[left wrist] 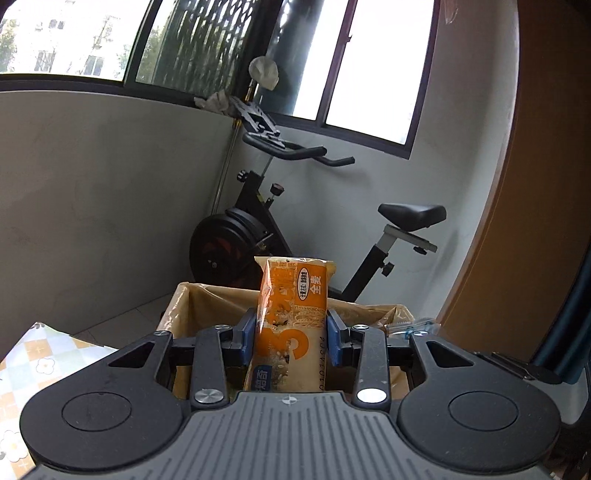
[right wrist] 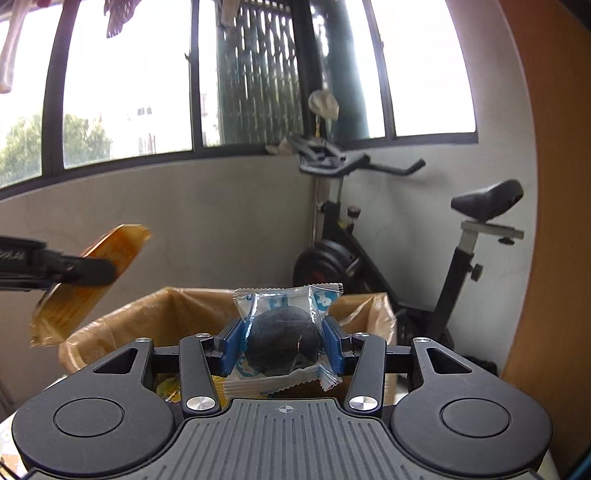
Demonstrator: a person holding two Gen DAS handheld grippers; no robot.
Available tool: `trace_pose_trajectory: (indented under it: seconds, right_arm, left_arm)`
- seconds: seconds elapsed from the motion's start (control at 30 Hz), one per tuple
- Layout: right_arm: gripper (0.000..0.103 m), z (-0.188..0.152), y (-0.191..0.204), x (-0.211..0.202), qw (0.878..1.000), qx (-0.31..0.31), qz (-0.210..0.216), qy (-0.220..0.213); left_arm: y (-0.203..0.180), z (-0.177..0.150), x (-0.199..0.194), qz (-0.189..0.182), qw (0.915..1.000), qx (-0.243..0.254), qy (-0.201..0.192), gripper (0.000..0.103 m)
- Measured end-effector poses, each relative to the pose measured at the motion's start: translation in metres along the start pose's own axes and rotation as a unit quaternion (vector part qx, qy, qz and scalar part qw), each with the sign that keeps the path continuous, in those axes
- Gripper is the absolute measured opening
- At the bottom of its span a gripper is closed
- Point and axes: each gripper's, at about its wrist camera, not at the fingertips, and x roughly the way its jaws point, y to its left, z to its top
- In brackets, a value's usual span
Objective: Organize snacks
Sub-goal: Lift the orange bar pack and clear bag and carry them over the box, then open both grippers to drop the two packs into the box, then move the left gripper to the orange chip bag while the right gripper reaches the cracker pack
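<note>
Left wrist view: the left tongs (left wrist: 291, 334) clamp an orange packet (left wrist: 291, 317) and the right tongs (right wrist: 281, 349) a dark cake (right wrist: 282, 349), both apparently mid-carry, likely next released over the lined box (right wrist: 177, 314) just beyond.

There are two snack packets: one orange packet (left wrist: 291, 325) and one clear packet (right wrist: 284, 332) with a dark round snack. One cardboard box (right wrist: 177, 310), one exercise bike (left wrist: 280, 218).

Place: home balcony room | evidence: exercise bike (left wrist: 295, 221) parked in the corner, wide windows (right wrist: 122, 85) with laundry (right wrist: 118, 14) hanging above, patterned tablecloth (left wrist: 40, 354), cardboard box (right wrist: 177, 314)
</note>
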Motion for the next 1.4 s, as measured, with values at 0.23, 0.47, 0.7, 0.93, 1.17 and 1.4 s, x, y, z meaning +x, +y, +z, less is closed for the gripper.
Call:
trace_pose_trajectory:
  seconds: [0.23, 0.47, 0.7, 0.93, 1.17, 1.4]
  right_arm:
    - [0.044, -0.017, 0.007, 0.027, 0.998, 0.012, -0.031, 0.044]
    - [0.055, -0.016, 0.003, 0.007, 0.999, 0.018, -0.021, 0.028]
    - [0.055, -0.014, -0.007, -0.027, 0.999, 0.030, -0.010, 0.020]
    - [0.056, -0.016, -0.004, -0.069, 1.000, 0.023, 0.014, -0.001]
    - [0.056, -0.042, 0.012, -0.103, 0.999, 0.012, 0.033, -0.023]
    - [0.056, -0.098, 0.032, -0.106, 0.999, -0.019, 0.031, 0.019]
  left_arm:
    - [0.007, -0.014, 0.050, 0.010, 0.9986, 0.020, 0.048, 0.045]
    - [0.017, -0.014, 0.040, 0.008, 0.9985, 0.032, 0.043, 0.070]
    - [0.036, -0.009, -0.013, 0.017, 0.9986, 0.037, 0.035, 0.070]
    - [0.063, -0.028, -0.070, 0.021, 0.9982, 0.046, 0.033, 0.070]
    - [0.075, -0.063, -0.098, 0.049, 0.9967, 0.049, 0.041, 0.069]
    - [0.073, -0.114, -0.094, 0.053, 0.9958, 0.021, 0.072, 0.069]
